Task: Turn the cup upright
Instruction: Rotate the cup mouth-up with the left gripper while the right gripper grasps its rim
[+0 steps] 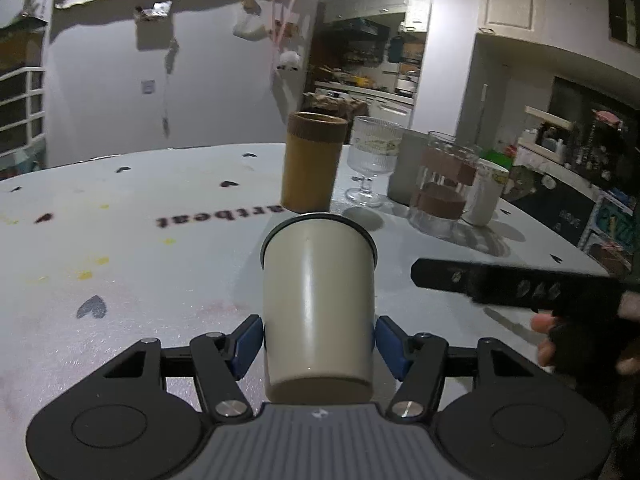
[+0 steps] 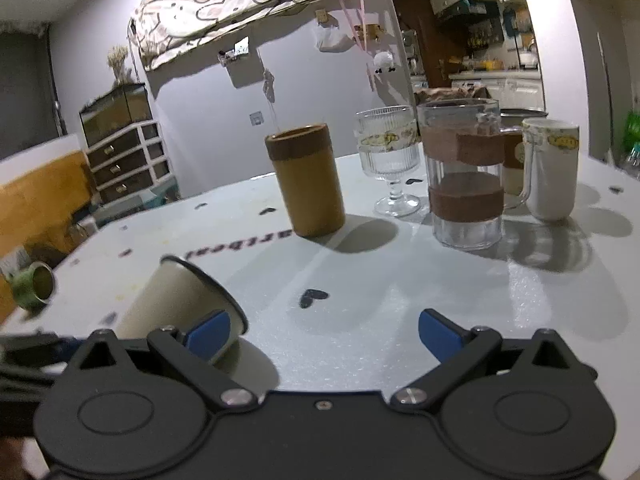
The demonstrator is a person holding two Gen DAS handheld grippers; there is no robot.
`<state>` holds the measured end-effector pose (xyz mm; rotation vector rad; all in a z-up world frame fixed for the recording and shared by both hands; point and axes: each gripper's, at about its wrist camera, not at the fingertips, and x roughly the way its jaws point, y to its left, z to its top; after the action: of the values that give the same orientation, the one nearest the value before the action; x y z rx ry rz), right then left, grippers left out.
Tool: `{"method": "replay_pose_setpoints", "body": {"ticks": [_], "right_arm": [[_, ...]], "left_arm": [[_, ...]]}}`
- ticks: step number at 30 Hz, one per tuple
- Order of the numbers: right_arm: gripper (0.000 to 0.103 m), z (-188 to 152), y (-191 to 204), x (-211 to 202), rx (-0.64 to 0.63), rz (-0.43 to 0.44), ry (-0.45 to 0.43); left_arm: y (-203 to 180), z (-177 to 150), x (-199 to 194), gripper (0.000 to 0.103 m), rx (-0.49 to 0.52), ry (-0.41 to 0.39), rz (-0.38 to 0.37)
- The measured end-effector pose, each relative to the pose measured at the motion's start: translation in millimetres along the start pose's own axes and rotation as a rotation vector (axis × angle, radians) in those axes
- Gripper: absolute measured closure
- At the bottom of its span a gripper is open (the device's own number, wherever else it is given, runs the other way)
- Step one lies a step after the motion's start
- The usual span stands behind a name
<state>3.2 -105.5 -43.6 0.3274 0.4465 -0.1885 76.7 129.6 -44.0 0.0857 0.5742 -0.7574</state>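
Observation:
A cream enamel cup (image 1: 318, 304) with a dark rim lies tilted, its mouth pointing away from me and its base toward the left wrist camera. My left gripper (image 1: 318, 344) is shut on the cup, one blue pad on each side. In the right wrist view the same cup (image 2: 176, 300) lies on its side at the lower left. My right gripper (image 2: 324, 334) is open and empty to the right of the cup, over the white table (image 2: 400, 300).
A tall bamboo cup (image 1: 312, 162), a ribbed stemmed glass (image 1: 370, 156), a glass mug with brown bands (image 1: 442, 184) and a white mug (image 1: 486, 192) stand upright behind. A green cup (image 2: 32, 286) lies at the table's left edge. The right gripper's black body (image 1: 500, 284) reaches in from the right.

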Motion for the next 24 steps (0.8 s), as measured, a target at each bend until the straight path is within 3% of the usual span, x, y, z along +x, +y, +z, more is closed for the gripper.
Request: {"method": "replay_pose_setpoints", "body": {"ticks": [2,7,11,16,19,24], "right_arm": [[0.005,3.2,-2.0,-1.7,0.053,0.061,0.026],[0.008,11.8,3.6,9.2,0.135,0.181,0.121],[0.008,17.2,7.1,31.7,0.269,0.287,0.223],[0.01,17.2,17.8,58.3,0.326,0.328,0.293],[0.023,14.8,18.8,72.1,0.393,0.347,0.333],[0.027,16.6,19.8,70.4,0.395,0.345,0.317]], "left_arm": [[-1.7,-4.3,-3.3,0.029,-0.014,-0.017,0.002],[-4.2,-11.7,-14.6,0.029,-0.042,-0.068,0.03],[-4.0,-16.4,-23.3,0.029,-0.069,-0.108,0.035],[-5.6,-20.7,-23.1,0.035,-0.061,-0.098,0.011],[-6.1,-24.0,-21.9,0.038,-0.06,-0.099,-0.008],[-5.4,-27.6,-17.6,0.044,-0.066,-0.09,-0.018]]}}
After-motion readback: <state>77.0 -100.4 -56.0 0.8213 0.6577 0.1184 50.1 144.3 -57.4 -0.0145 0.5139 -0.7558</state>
